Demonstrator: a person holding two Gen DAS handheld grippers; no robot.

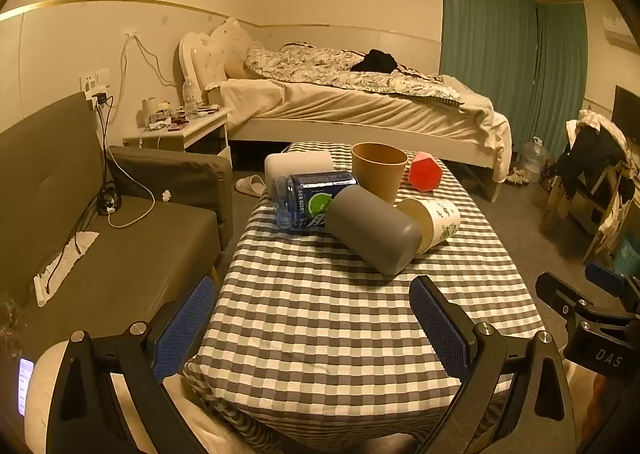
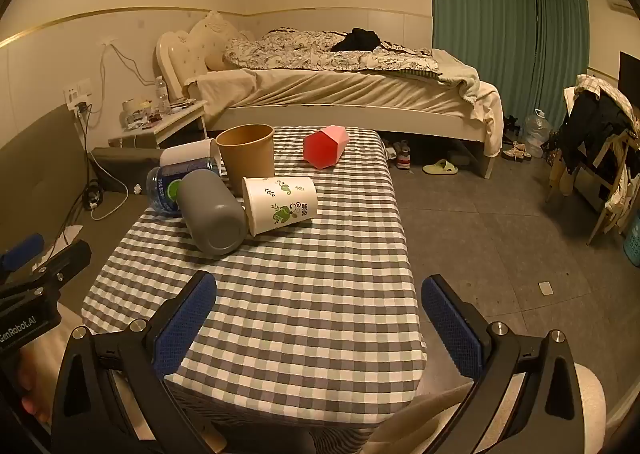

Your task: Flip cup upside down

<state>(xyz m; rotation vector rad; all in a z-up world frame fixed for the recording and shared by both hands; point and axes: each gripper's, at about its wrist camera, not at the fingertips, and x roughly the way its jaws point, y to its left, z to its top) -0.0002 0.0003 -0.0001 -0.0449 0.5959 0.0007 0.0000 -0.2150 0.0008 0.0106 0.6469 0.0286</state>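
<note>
A brown paper cup (image 1: 378, 170) (image 2: 247, 151) stands upright, mouth up, at the far part of the checked table (image 1: 320, 314) (image 2: 304, 286). A grey cup (image 1: 374, 230) (image 2: 211, 211) lies on its side. A white cup with green print (image 1: 434, 219) (image 2: 280, 203) lies on its side beside it. A red faceted cup (image 1: 425, 170) (image 2: 325, 145) lies tipped at the far right. My left gripper (image 1: 312, 314) and right gripper (image 2: 320, 314) are open and empty over the near table edge, well short of the cups.
A blue-labelled plastic bottle (image 1: 308, 199) (image 2: 170, 183) and a white container (image 1: 298, 165) lie behind the grey cup. A sofa (image 1: 100, 234) is on the left, with a nightstand (image 1: 180, 133) and a bed (image 1: 360, 101) behind. A chair with clothes (image 2: 596, 141) is on the right.
</note>
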